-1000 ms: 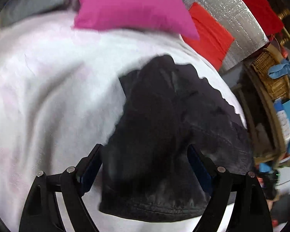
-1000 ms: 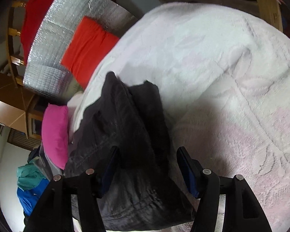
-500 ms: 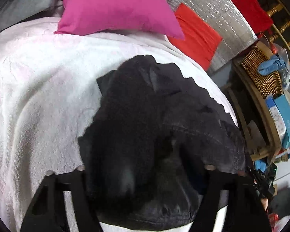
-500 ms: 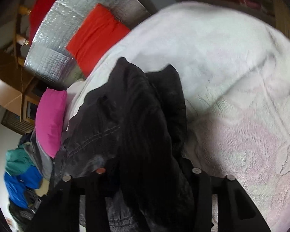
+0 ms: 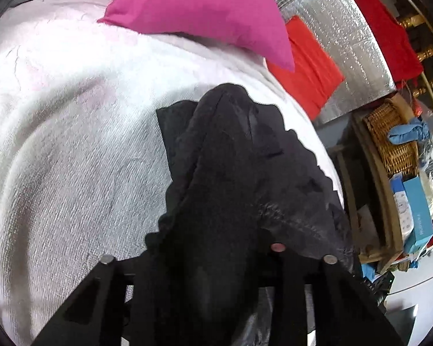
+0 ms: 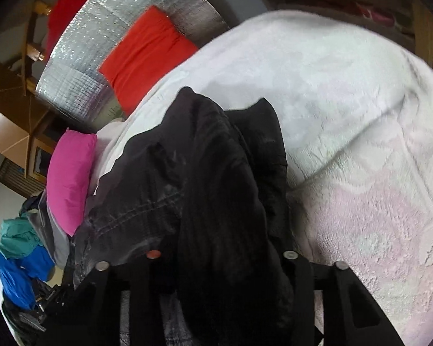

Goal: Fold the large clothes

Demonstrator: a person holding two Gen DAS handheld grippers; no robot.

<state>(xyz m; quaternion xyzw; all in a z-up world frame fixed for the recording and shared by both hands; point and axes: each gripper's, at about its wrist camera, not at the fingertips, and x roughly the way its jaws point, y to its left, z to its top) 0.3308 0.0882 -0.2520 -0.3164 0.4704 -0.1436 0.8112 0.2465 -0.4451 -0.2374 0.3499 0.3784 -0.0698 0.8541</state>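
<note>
A large black garment [image 5: 239, 178] lies bunched on a white textured bedspread [image 5: 72, 144]. My left gripper [image 5: 213, 248] is shut on a thick fold of the black garment, which rises between the jaws and covers the fingertips. In the right wrist view the same black garment [image 6: 205, 173] hangs in a ridge from my right gripper [image 6: 219, 248], which is shut on another fold. The fingertips of both grippers are hidden by cloth. The bedspread [image 6: 346, 115] stretches to the right.
A magenta pillow [image 5: 205, 14] and a red pillow [image 5: 309, 66] lie at the bed's far end against a silver foil panel [image 5: 340, 28]. A wicker basket [image 5: 389, 138] and boxes stand at the right. Blue and teal clothes [image 6: 20, 253] are piled beside the bed.
Both grippers were open over the garment a second ago. They have closed on its folds and lifted them, so the cloth now bunches up between the jaws.
</note>
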